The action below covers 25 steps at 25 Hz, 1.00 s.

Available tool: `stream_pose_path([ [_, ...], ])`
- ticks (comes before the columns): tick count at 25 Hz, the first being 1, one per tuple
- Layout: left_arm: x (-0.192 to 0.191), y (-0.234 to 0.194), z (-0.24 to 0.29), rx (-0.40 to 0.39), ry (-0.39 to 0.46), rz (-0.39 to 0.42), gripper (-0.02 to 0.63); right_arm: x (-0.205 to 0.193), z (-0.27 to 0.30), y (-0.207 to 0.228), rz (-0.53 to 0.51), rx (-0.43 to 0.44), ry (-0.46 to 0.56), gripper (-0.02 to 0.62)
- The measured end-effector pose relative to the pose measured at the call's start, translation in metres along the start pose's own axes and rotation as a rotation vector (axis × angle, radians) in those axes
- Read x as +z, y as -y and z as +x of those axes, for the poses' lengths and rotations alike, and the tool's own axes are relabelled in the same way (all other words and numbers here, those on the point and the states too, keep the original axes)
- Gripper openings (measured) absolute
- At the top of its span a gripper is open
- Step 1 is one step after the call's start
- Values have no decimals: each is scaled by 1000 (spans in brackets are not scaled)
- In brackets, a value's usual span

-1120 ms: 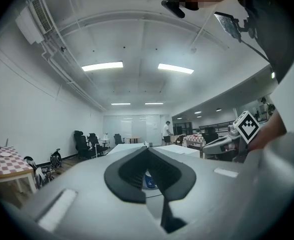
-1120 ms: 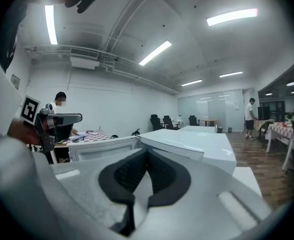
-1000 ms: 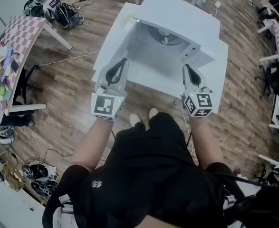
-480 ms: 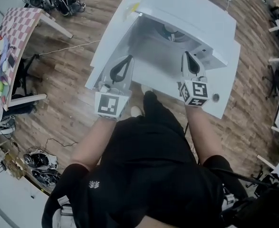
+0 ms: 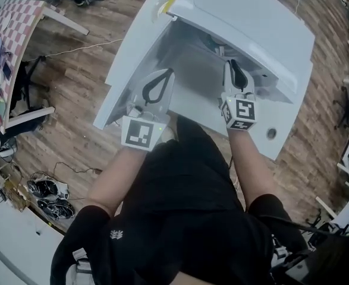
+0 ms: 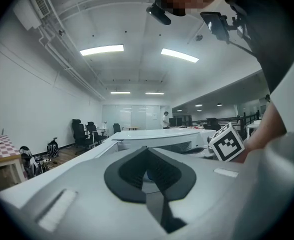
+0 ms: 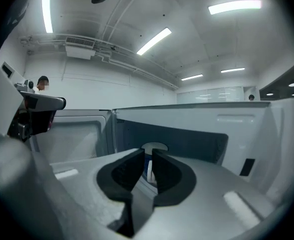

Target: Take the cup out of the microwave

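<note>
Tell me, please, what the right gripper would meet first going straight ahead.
Most likely the cup inside the open microwave, seen beyond the right gripper's jaws, which have just been opening with nothing between them; distance unclear.

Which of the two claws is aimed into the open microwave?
The right claw: its view looks into the microwave at the cup. Its jaws have just been opening, nothing between them. The left claw sees no cavity.

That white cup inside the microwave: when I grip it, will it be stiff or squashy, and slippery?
The cup looks white and smooth with a firm round rim, so probably rigid, perhaps ceramic, and somewhat slippery. Only its top shows inside the microwave, seemingly upright; its contents can't be seen, so lift it level.
</note>
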<state>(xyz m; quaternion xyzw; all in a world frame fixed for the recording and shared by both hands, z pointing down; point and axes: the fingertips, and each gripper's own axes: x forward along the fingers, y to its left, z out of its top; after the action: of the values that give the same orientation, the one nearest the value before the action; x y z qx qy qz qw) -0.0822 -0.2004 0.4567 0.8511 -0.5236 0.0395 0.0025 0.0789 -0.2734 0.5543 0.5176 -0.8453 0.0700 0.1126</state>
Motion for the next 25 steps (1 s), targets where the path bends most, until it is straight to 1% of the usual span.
stream_pose_path([
  [5,-11,-6,24,-9,-20,8,5,-14,28,8,16,9,-28,85],
  [8,-17,-12,35,-10,-26,5,5,-23,46,9,22,16,-45,175],
  [12,-22,-19,45,-4,-28,-3,5,-32,63,14,31,19,-62,260],
  [17,-29,-25,56,-1,-40,-10,4,-41,84,16,34,26,-69,302],
  [22,-39,-29,63,-2,-66,-12,5,-43,102,16,37,25,-61,324],
  [25,-42,-30,65,-3,-70,-22,5,-44,108,16,39,25,-51,355],
])
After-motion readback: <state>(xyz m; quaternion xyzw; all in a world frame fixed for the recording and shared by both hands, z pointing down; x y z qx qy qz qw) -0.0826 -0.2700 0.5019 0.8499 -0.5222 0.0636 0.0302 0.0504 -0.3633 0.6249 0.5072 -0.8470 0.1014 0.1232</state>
